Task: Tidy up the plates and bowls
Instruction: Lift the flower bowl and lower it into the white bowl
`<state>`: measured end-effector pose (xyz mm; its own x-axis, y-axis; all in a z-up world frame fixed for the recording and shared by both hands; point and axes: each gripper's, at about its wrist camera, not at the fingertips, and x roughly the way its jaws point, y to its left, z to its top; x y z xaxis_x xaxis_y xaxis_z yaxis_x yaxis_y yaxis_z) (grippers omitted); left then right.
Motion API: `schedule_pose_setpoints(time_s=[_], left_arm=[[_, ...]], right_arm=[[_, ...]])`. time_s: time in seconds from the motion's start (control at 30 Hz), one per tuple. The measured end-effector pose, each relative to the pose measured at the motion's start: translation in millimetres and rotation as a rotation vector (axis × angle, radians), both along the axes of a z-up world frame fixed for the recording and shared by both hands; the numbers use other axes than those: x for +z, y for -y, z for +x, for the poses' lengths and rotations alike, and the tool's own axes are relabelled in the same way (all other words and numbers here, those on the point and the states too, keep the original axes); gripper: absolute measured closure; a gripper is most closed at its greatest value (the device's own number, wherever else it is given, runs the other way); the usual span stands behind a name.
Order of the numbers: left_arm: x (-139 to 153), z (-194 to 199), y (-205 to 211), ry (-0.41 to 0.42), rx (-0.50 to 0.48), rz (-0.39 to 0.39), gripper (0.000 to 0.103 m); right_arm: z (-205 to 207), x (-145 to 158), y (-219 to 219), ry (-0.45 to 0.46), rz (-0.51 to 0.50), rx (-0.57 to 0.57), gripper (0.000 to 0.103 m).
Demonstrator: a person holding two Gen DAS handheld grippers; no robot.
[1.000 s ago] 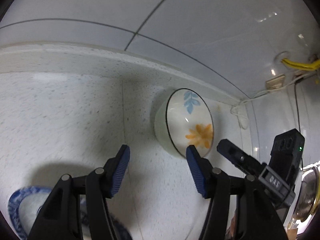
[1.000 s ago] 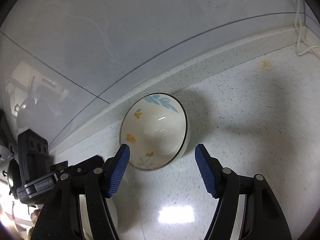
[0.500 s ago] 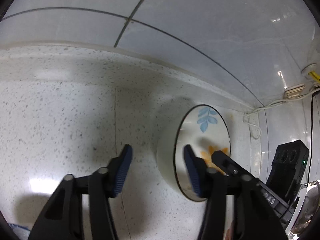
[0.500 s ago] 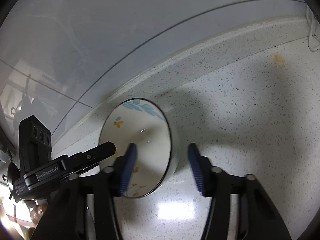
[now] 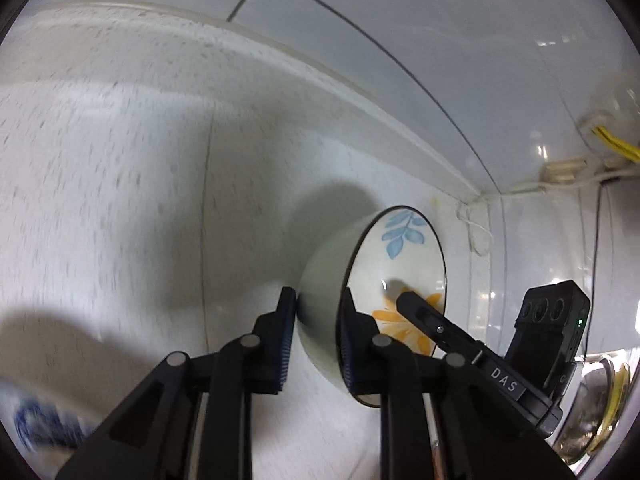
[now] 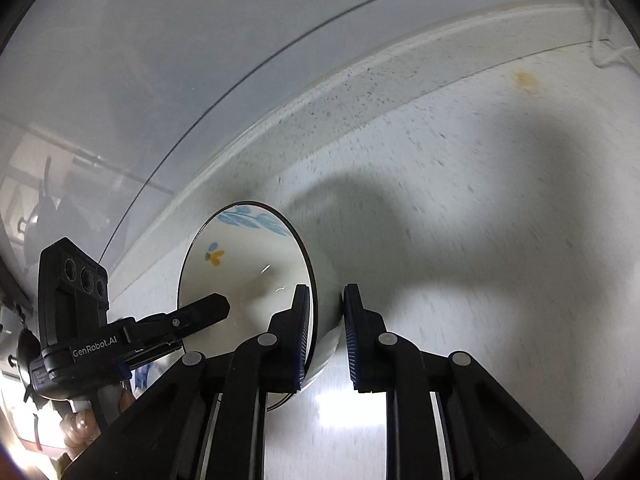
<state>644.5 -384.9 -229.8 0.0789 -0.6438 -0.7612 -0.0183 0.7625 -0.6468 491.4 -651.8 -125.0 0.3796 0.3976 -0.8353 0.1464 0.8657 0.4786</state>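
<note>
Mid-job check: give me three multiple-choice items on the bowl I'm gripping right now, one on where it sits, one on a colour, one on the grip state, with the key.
1. Where is the bowl?
A. On the speckled counter near the tiled wall
B. Inside a sink
C. Stacked on a plate

2. What colour is the leaf sprig inside the bowl?
A. Red
B. Blue
C. Green

3. How do the left gripper and right gripper stand?
A. Both wide open, clear of the bowl
B. Only the left is on the bowl
C. Each has closed on the bowl's wall, on opposite sides

Key: 1 A, the counter and wall show around it; 2 B, blue leaves near the far rim; 3 C, each has one pad inside and one outside.
</note>
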Motion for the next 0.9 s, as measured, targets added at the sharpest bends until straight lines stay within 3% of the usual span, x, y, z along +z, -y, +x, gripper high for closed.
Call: schedule_pose_setpoints(time_s=[0.27,0.43,0.6,0.73,0.9], left_arm=[[82,-73,-47,0.087,-0.008,-0.008,0.083],[116,-125,-122,0.104,0.071,0.011,0.083],[105,-163,-174,0.068,0.139,0.041,0.083],[84,-166,-196,0.042,0.172,0.062,0.084],[62,-163,-209,0.032,0.170,0.102,0.085]], right_arm=[[-58,73,-35,0.075,0.012,0.053,0.087],[-83,92,-95,0.089,0.057,0.159,0.087],[-90,75,-146,0.045,0.052,0.248,0.087],[-87,48,-173,-0.012,0.048,0.271,0.088],[-76,30,-178,-0.046,0.065,0.274,0.088]])
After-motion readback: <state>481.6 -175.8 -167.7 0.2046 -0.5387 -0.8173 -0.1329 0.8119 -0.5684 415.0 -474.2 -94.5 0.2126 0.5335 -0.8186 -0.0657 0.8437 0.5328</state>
